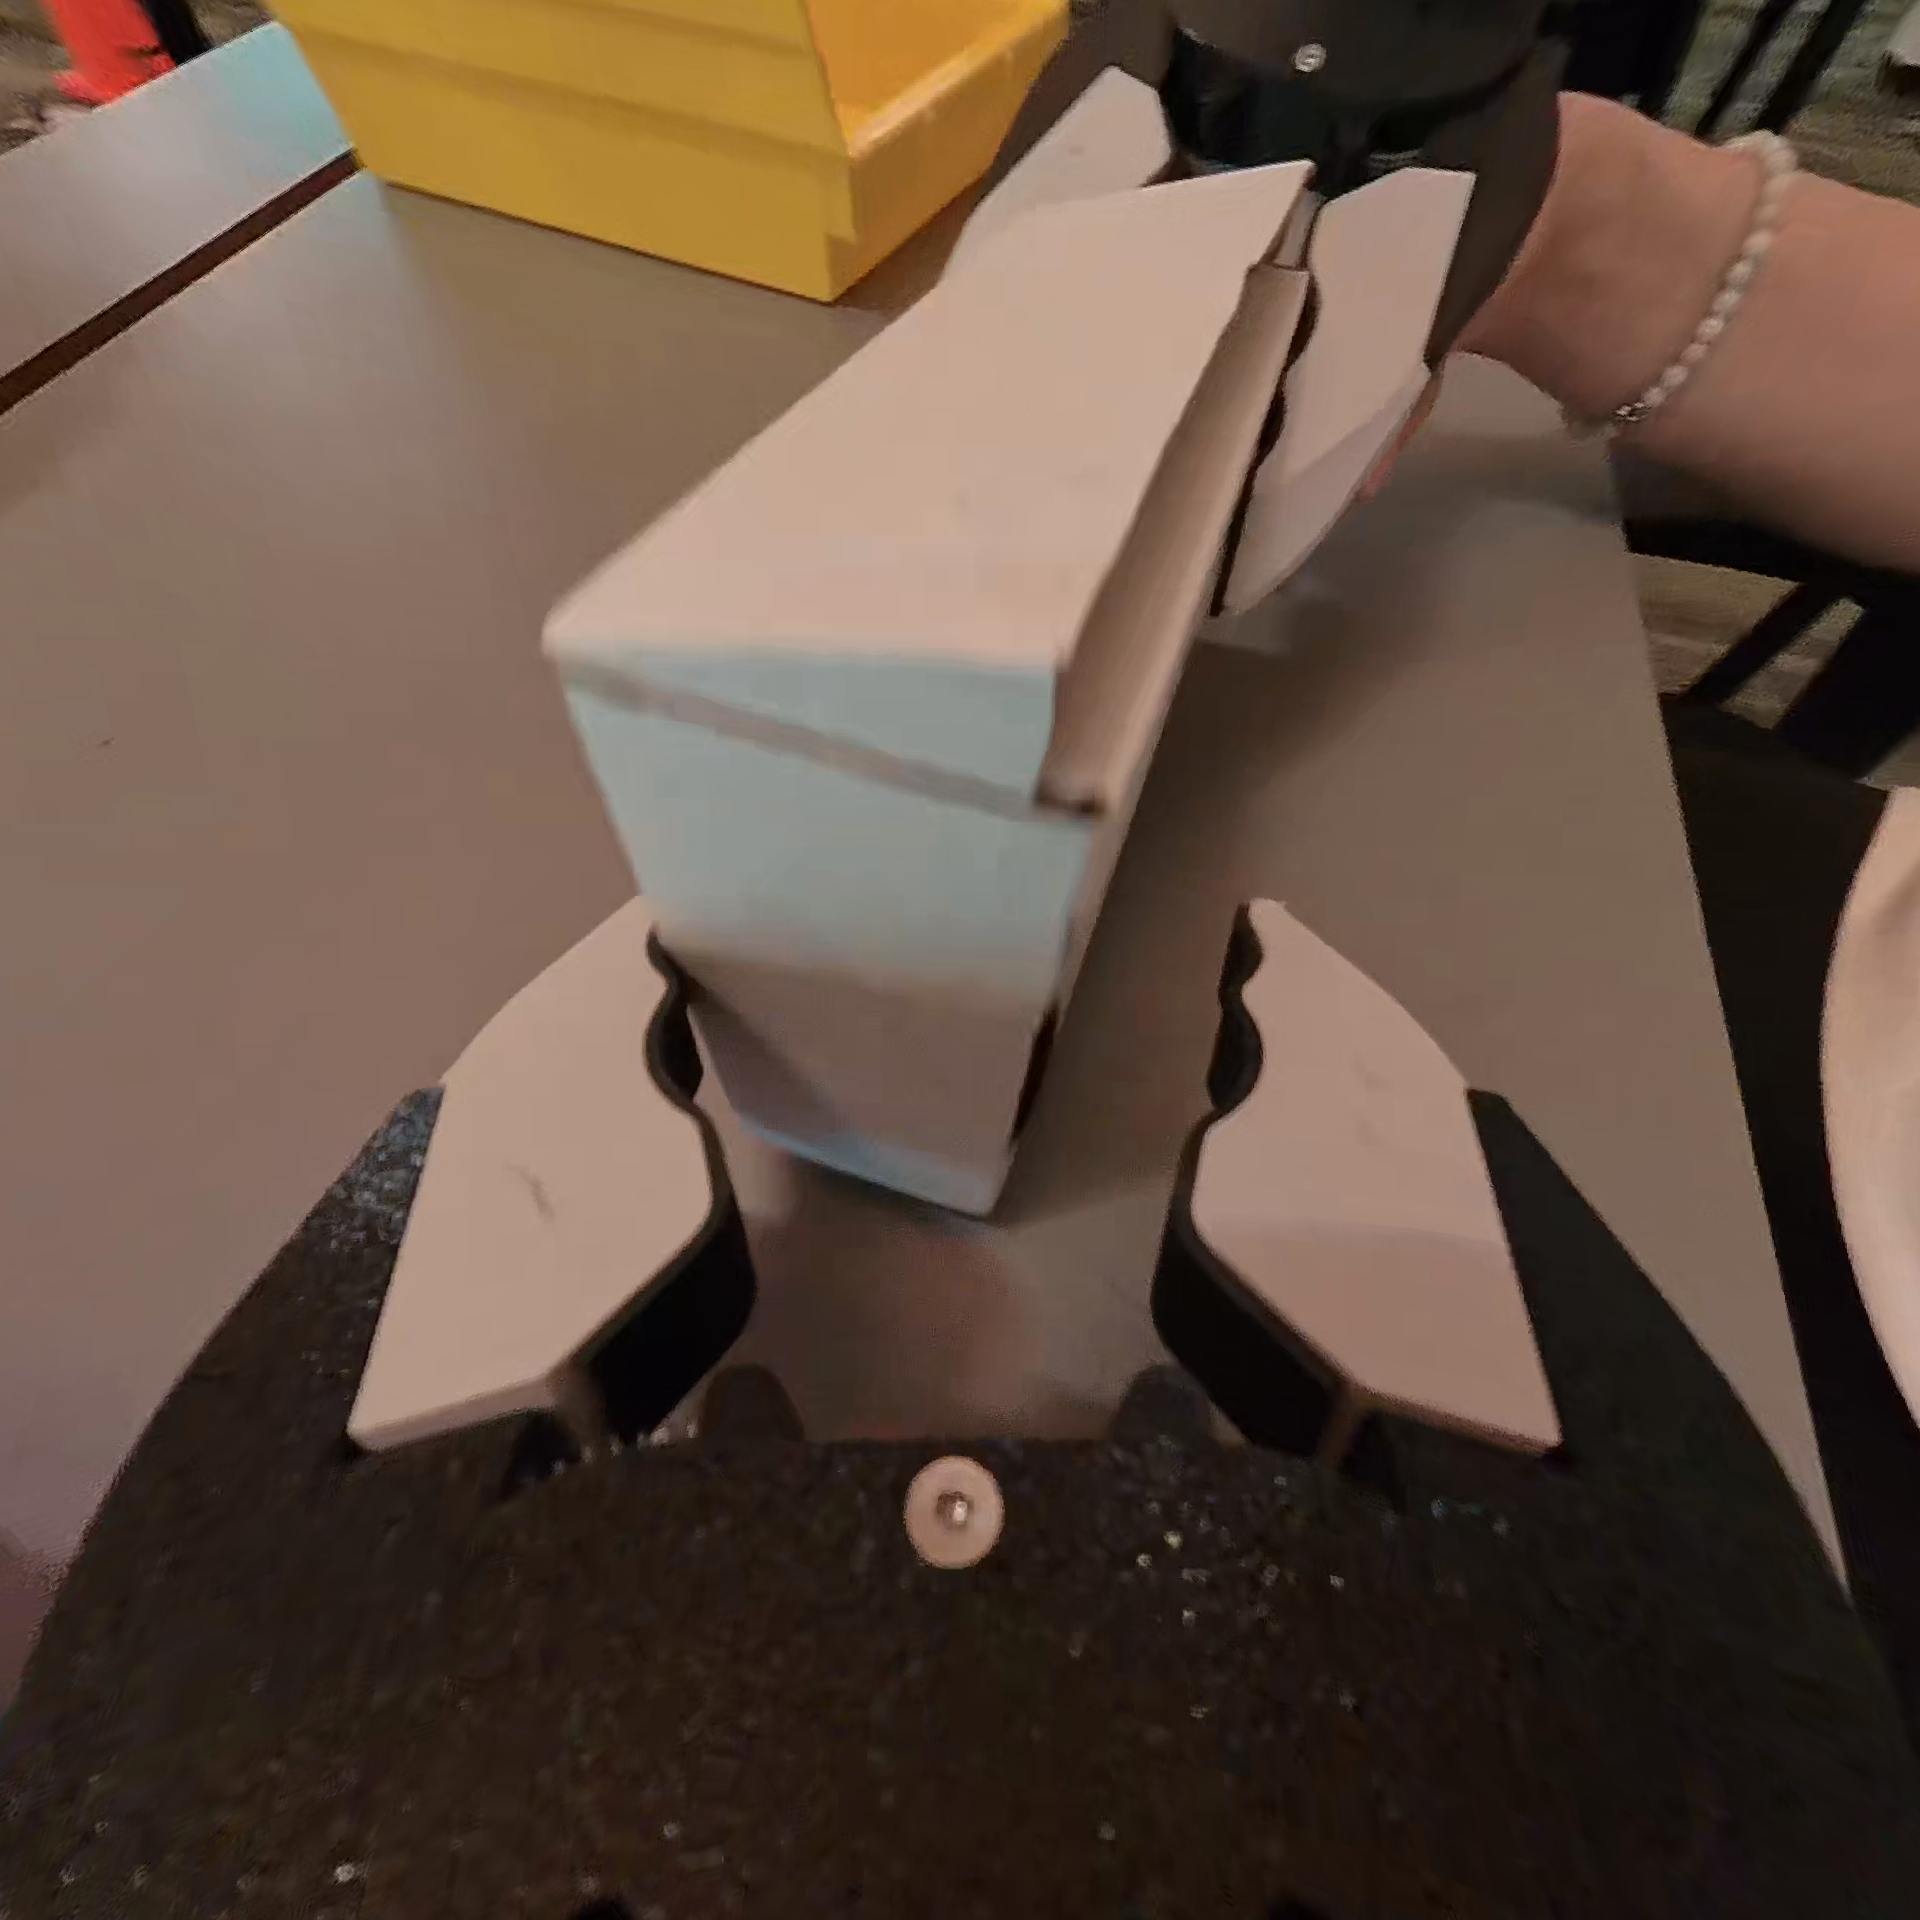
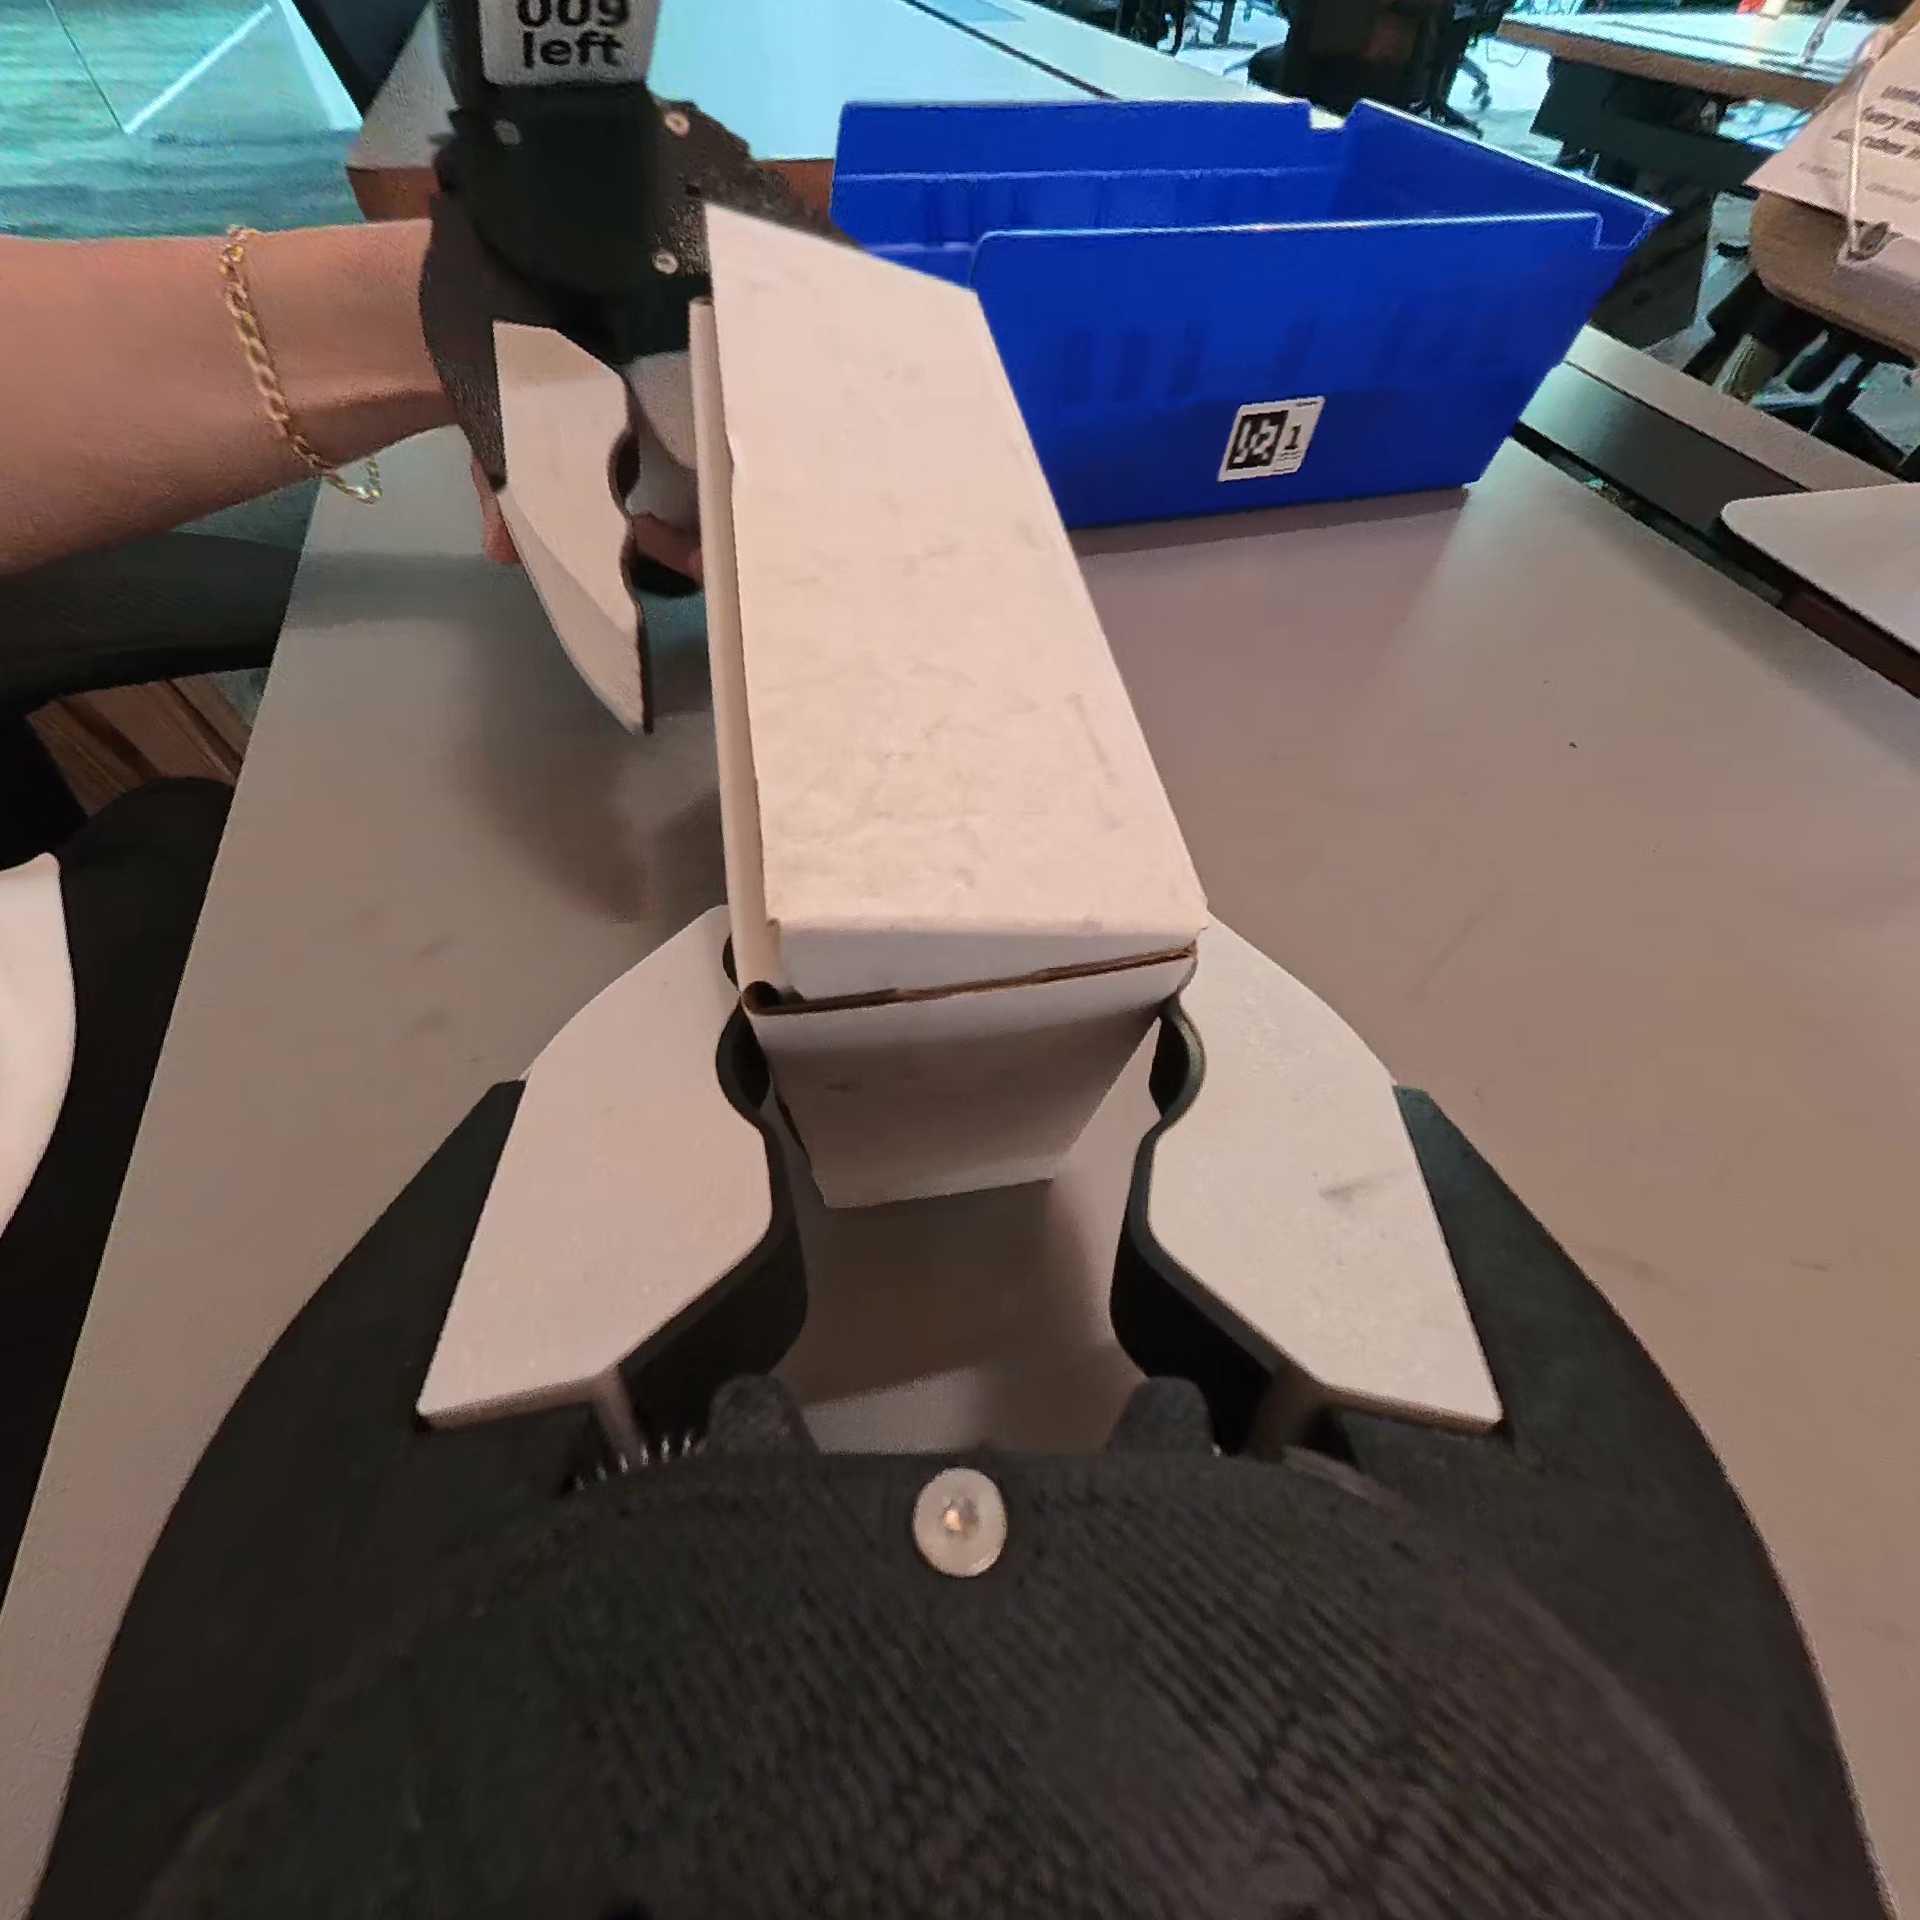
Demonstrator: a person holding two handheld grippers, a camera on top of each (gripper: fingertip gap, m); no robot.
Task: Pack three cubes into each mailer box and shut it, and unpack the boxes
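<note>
A long white mailer box (image 1: 914,499) lies lengthwise between my two grippers over the grey table (image 1: 260,623), lid down with a thin gap along one long edge. My left gripper (image 1: 956,925) is open around its near end: the left finger touches the box and the right finger stands apart. My right gripper (image 2: 961,966) is shut on the other end of the box (image 2: 935,644), both fingers pressing its sides. The right gripper also shows in the left wrist view (image 1: 1288,239). No cubes are visible.
A yellow bin (image 1: 623,135) stands behind the box in the left wrist view. A blue bin (image 2: 1247,312) with a square marker sticker stands behind it in the right wrist view. A white rounded object (image 1: 1870,1091) sits past the table edge. A person's wrists show.
</note>
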